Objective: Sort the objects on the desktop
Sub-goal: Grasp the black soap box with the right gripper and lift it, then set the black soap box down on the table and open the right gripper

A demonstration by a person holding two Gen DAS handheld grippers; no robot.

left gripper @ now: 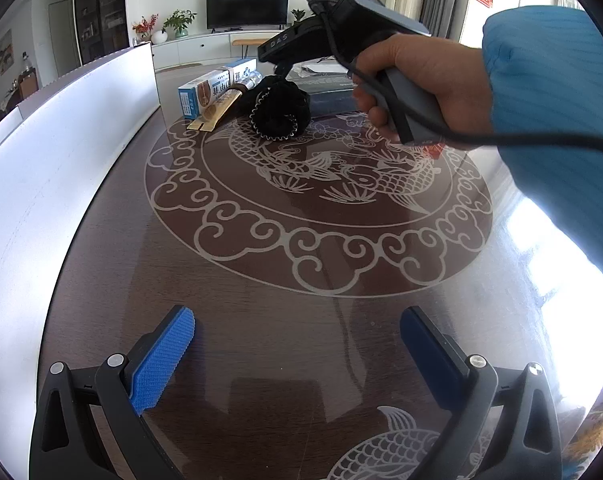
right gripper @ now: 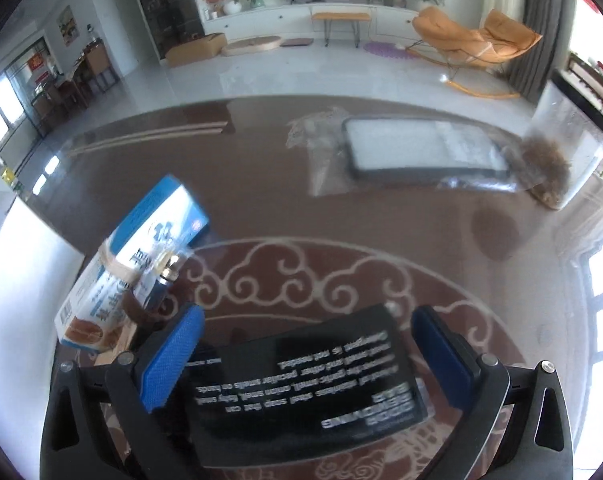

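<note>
The left claw (left gripper: 297,354) is spread wide over the bare table (left gripper: 261,320). The right claw (right gripper: 307,354) is also spread, and a black package (right gripper: 301,384) lies between its fingers, maybe not yet touched. Left of this package lies a blue-white box (right gripper: 141,260).

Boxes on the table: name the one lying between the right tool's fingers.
The black box with white print; the blue-and-white box sits outside, left of the right tool.
</note>
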